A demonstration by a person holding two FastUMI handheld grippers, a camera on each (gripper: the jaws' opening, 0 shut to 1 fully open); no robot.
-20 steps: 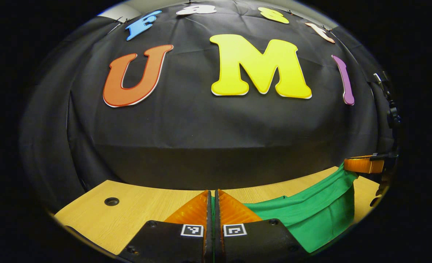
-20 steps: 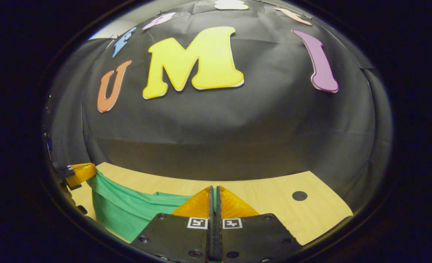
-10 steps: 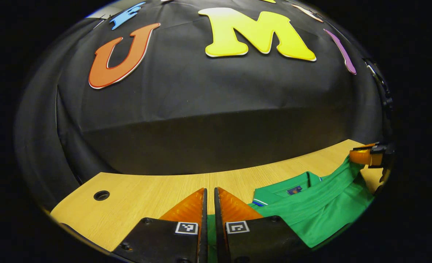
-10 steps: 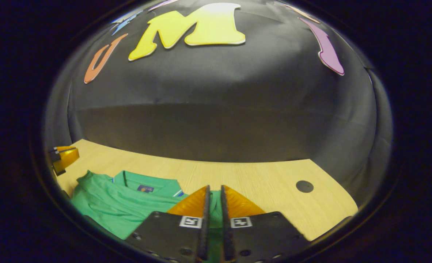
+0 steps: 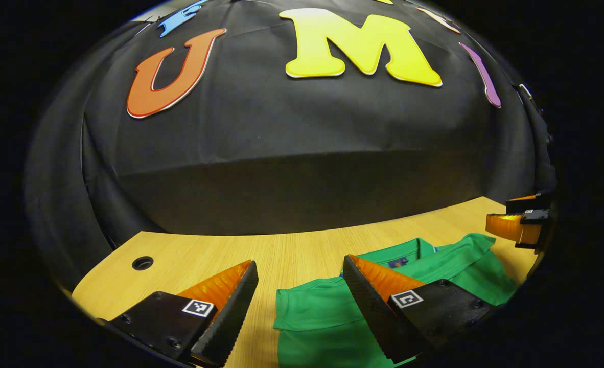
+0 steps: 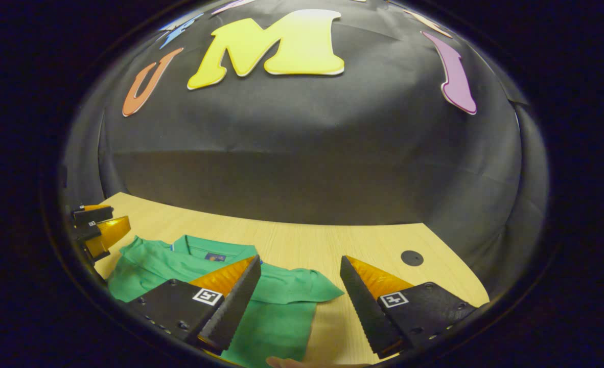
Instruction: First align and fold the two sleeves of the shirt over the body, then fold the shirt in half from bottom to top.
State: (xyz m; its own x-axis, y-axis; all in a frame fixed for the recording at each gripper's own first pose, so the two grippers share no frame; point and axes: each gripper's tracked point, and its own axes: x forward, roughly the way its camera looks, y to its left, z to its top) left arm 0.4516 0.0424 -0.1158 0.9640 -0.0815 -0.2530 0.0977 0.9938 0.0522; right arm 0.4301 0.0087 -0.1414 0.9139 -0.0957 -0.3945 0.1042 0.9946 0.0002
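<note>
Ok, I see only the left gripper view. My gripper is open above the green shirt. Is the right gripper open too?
Observer: Yes. In the right gripper view the right gripper stands wide open, gripping nothing.
Operator: Where does the shirt end on that side?
Observer: The green polo shirt ends between the two fingers; the outer finger is over the bare wooden table.
Operator: Is anything else near there?
Observer: A dark round hole in the tabletop, beyond that outer finger.
</note>
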